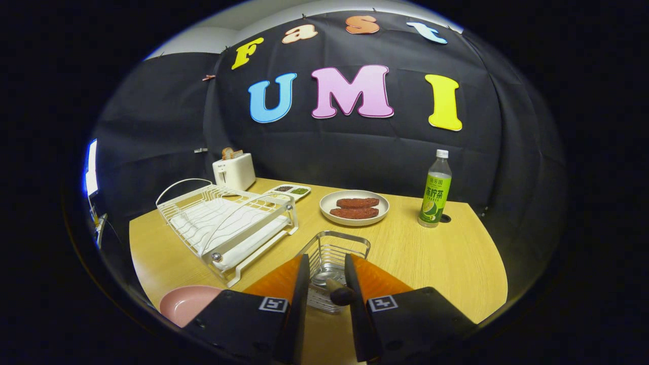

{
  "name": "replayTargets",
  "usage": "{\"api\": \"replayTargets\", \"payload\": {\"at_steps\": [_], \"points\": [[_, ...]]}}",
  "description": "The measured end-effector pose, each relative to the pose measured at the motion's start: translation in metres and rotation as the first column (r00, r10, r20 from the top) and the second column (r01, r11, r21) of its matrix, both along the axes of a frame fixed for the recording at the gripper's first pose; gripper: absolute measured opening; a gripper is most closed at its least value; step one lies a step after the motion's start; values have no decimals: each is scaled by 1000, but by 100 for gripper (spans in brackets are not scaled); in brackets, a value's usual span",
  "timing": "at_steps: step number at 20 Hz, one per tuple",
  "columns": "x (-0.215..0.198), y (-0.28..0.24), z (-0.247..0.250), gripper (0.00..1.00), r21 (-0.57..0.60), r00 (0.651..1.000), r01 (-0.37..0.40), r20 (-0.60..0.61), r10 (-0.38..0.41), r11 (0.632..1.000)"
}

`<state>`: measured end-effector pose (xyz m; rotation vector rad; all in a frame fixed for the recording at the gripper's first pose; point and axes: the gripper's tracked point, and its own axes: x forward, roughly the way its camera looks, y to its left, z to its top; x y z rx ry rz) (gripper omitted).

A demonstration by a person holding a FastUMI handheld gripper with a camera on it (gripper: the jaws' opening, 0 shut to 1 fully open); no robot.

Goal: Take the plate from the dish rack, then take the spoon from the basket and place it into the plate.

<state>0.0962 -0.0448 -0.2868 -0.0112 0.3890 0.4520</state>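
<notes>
My gripper (327, 284) is open, its fingers only a narrow gap apart, right over the near end of a wire basket (332, 251). The spoon's dark handle (340, 294) sticks up out of the basket between the fingers. It lies close against the right finger, with a gap to the left one. The spoon's bowl is hidden. A pink plate (186, 304) lies flat on the wooden table (446, 258), left of the left finger. The white dish rack (228, 223) stands beyond the plate, to the left of the basket, with no dishes in it.
Beyond the basket sits a white plate with two brown patties (355, 208). A green drink bottle (435, 192) stands to its right. At the back left are a white toaster (234, 171) and a small condiment tray (290, 191).
</notes>
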Motion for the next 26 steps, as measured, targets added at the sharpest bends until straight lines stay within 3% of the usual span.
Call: {"api": "replayTargets", "payload": {"at_steps": [1,6,14,26], "points": [[-2,3,-2,34,6,1000,-5,-17,5,1000],[7,2,1,21,1,1000,24,-16,-24,1000],[18,4,11,17,-1,999,17,-31,-17,1000],[25,12,102,17,26,999,-8,44,7,1000]]}}
